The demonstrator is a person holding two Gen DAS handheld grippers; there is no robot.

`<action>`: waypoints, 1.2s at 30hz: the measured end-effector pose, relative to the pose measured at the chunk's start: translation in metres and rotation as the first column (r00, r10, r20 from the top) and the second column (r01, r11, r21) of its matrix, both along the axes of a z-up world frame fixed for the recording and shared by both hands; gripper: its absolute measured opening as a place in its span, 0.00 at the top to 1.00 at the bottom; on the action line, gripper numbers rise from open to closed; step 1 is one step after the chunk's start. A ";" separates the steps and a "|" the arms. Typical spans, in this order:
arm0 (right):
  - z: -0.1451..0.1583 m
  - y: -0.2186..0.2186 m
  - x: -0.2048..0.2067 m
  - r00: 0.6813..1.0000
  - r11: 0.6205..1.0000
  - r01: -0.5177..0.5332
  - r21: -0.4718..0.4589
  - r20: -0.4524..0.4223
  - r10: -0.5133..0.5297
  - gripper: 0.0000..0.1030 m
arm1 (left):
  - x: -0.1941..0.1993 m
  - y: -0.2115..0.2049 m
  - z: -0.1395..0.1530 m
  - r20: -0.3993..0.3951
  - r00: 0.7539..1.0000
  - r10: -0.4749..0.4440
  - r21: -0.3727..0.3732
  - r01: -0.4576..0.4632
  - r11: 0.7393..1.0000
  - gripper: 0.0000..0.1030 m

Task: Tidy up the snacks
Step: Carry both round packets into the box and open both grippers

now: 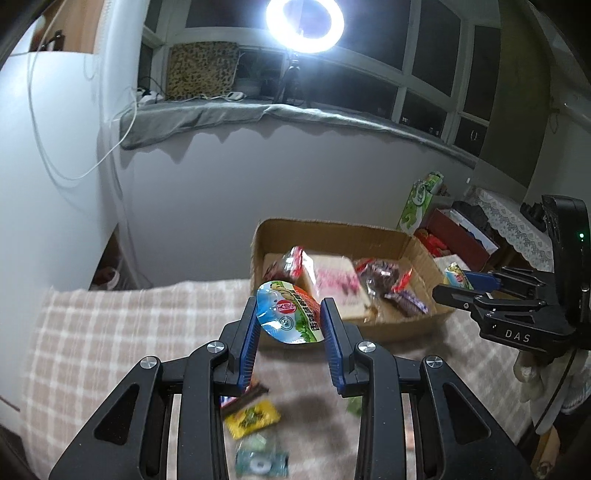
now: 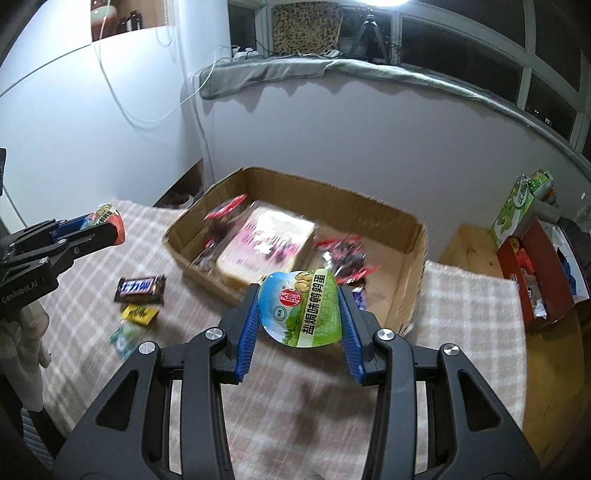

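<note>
Each hand-held gripper, left (image 1: 290, 325) and right (image 2: 299, 314), clamps a snack pouch, seemingly above the checked cloth (image 2: 461, 295).

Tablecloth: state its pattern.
Beige-and-white plaid tablecloth; clearest in the right wrist view.

- Ring light (image 1: 305, 23) glaring on its tripod before dark window panes (image 1: 432, 70).
- Grey cloth (image 1: 258, 114) draping the sill.
- Pale wall (image 1: 295, 177) beneath.
</note>
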State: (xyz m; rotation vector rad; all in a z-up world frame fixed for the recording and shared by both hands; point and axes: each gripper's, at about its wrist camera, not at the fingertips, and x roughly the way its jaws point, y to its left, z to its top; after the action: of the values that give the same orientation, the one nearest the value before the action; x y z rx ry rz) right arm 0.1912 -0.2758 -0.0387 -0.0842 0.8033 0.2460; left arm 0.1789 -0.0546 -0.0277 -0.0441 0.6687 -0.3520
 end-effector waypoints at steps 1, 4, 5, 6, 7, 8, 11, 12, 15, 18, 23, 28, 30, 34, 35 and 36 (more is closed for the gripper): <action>0.001 -0.002 0.003 1.000 1.000 0.003 0.002 0.002 -0.003 0.59 | 0.005 -0.002 0.001 0.001 1.000 -0.005 0.000 0.005 1.000 0.70; 0.001 -0.008 0.016 1.000 1.000 0.011 0.012 0.000 -0.011 0.59 | 0.015 -0.010 0.002 0.003 1.000 -0.013 0.007 0.013 1.000 0.70; 0.001 -0.009 0.019 1.000 1.000 0.014 0.015 -0.001 -0.014 0.59 | 0.021 -0.012 0.002 0.003 1.000 -0.015 0.006 0.015 1.000 0.70; 0.000 -0.012 0.024 1.000 1.000 0.020 0.019 -0.002 -0.020 0.59 | 0.023 -0.014 0.002 0.003 1.000 -0.016 0.005 0.016 1.000 0.70; -0.001 -0.013 0.027 1.000 1.000 0.022 0.020 -0.003 -0.022 0.59 | 0.027 -0.017 0.001 0.001 1.000 -0.019 0.003 0.019 1.000 0.70; -0.002 -0.014 0.031 1.000 0.999 0.025 0.021 -0.005 -0.025 0.59 | 0.030 -0.019 0.001 0.000 1.000 -0.021 0.002 0.021 1.000 0.70; -0.007 -0.018 0.042 0.999 0.999 0.032 0.024 -0.012 -0.032 0.59 | 0.040 -0.027 -0.002 -0.007 1.000 -0.031 0.004 0.031 1.000 0.70; -0.008 -0.019 0.046 0.999 0.999 0.036 0.025 -0.014 -0.036 0.59 | 0.043 -0.029 -0.002 -0.007 0.999 -0.033 0.005 0.033 0.999 0.70; -0.014 -0.024 0.056 0.998 0.998 0.052 0.042 -0.020 -0.051 0.59 | 0.050 -0.035 -0.005 -0.008 0.999 -0.036 0.003 0.036 0.999 0.70; -0.020 -0.026 0.064 0.998 0.997 0.062 0.050 -0.032 -0.060 0.59 | 0.058 -0.042 -0.011 -0.020 0.999 -0.042 0.009 0.042 0.999 0.70; -0.029 -0.030 0.074 0.997 0.996 0.068 0.058 -0.042 -0.065 0.59 | 0.067 -0.047 -0.020 -0.025 0.999 -0.039 0.011 0.039 0.999 0.70; -0.035 -0.034 0.082 0.996 0.994 0.084 0.073 -0.046 -0.081 0.58 | 0.074 -0.052 -0.027 -0.038 0.998 -0.041 0.018 0.042 0.999 0.70; -0.038 -0.035 0.085 0.995 0.994 0.084 0.071 -0.051 -0.081 0.58 | 0.074 -0.053 -0.028 -0.041 0.998 -0.044 0.020 0.045 0.999 0.70; -0.044 -0.036 0.088 0.994 0.994 0.088 0.066 -0.064 -0.084 0.58 | 0.078 -0.056 -0.030 -0.050 0.998 -0.048 0.023 0.049 0.999 0.70; -0.045 -0.036 0.089 0.994 0.994 0.089 0.063 -0.066 -0.085 0.57 | 0.078 -0.056 -0.030 -0.051 0.998 -0.048 0.025 0.049 0.998 0.68; -0.045 -0.036 0.089 0.994 0.994 0.089 0.062 -0.066 -0.085 0.54 | 0.078 -0.057 -0.030 -0.053 0.998 -0.044 0.027 0.046 0.999 0.68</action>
State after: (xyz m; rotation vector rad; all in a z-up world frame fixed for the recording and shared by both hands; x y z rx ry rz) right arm 0.2797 -0.3114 -0.0837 0.0196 0.8597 0.1928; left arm 0.2573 -0.1115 -0.0578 -0.0113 0.7271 -0.3859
